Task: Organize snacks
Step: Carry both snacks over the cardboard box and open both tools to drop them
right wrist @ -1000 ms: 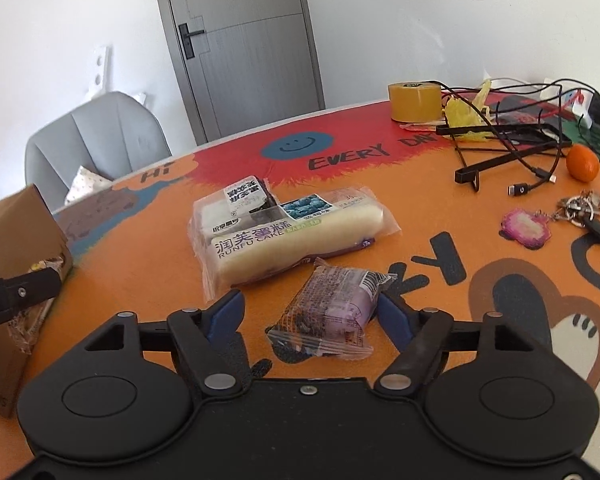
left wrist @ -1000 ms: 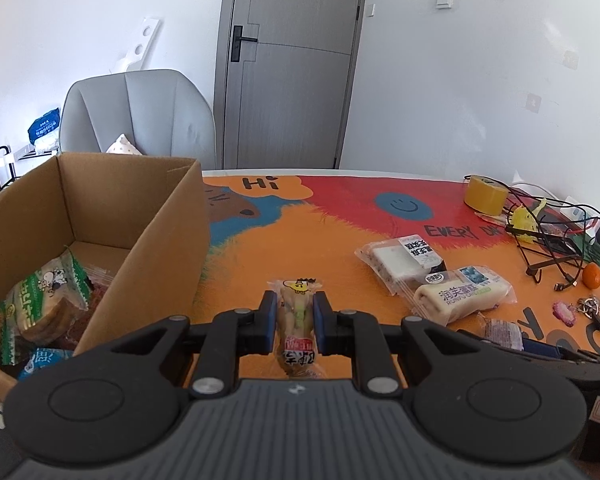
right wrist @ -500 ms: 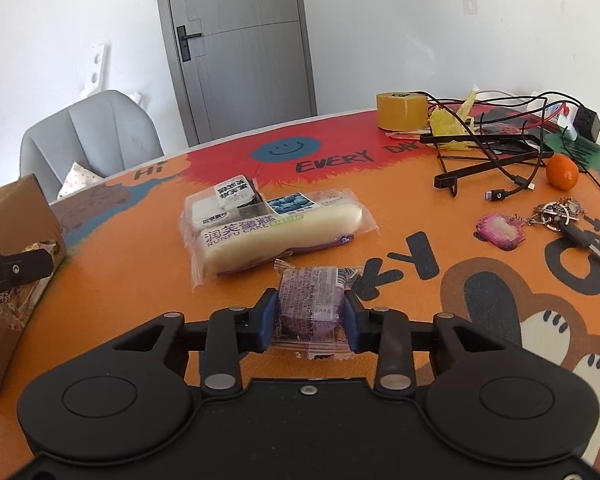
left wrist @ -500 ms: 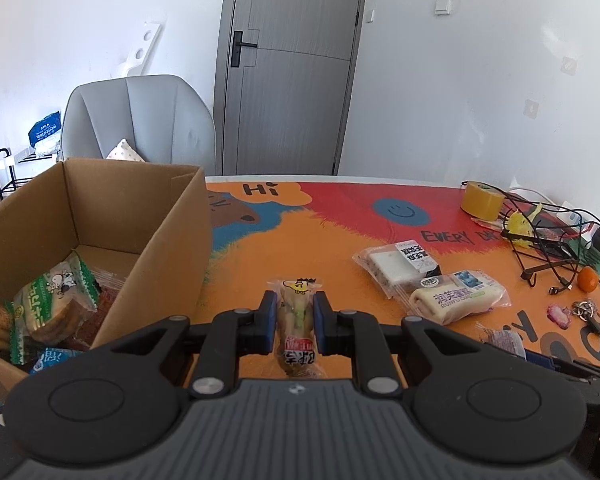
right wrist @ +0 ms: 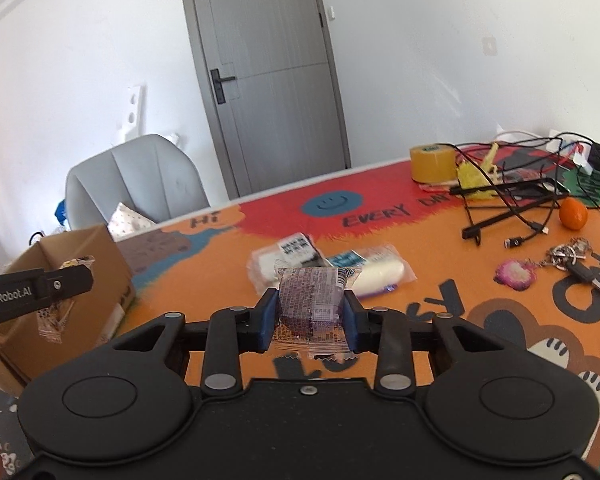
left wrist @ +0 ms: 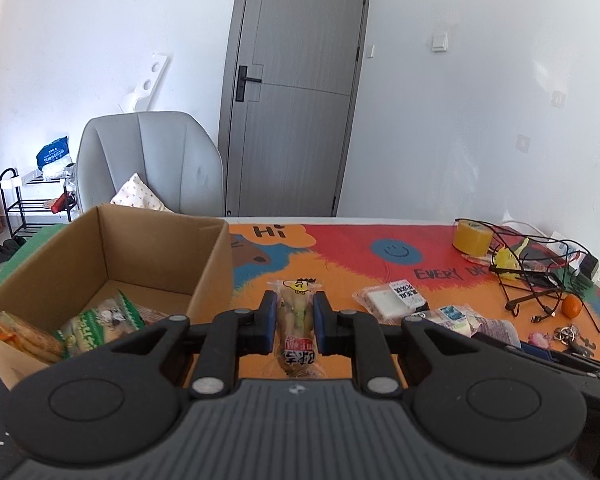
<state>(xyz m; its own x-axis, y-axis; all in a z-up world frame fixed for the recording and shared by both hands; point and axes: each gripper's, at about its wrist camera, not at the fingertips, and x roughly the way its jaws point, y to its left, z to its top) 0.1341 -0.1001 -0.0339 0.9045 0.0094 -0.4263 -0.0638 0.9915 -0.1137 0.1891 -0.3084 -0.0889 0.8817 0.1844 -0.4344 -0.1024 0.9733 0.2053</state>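
My left gripper (left wrist: 294, 307) is shut on a clear snack pack with a yellow cartoon label (left wrist: 297, 320), held in the air just right of the open cardboard box (left wrist: 156, 248), which holds several snack packs (left wrist: 100, 324). My right gripper (right wrist: 310, 307) is shut on a purple snack pack (right wrist: 310, 312), lifted above the table. Two white cake packs (right wrist: 324, 272) lie on the mat beyond it; they also show in the left wrist view (left wrist: 396, 300). The box (right wrist: 72, 280) and the left gripper's arm (right wrist: 32, 296) show at the left of the right wrist view.
The table carries a colourful mat (right wrist: 380, 216). At the right lie a yellow tape roll (right wrist: 432, 164), tangled black cables (right wrist: 512, 200), an orange (right wrist: 573, 213) and keys with a pink fob (right wrist: 556, 264). A grey chair (left wrist: 148, 164) stands behind the box.
My right gripper closed on the purple pack and lifted it off the table. My left gripper rose with its pack, staying beside the box.
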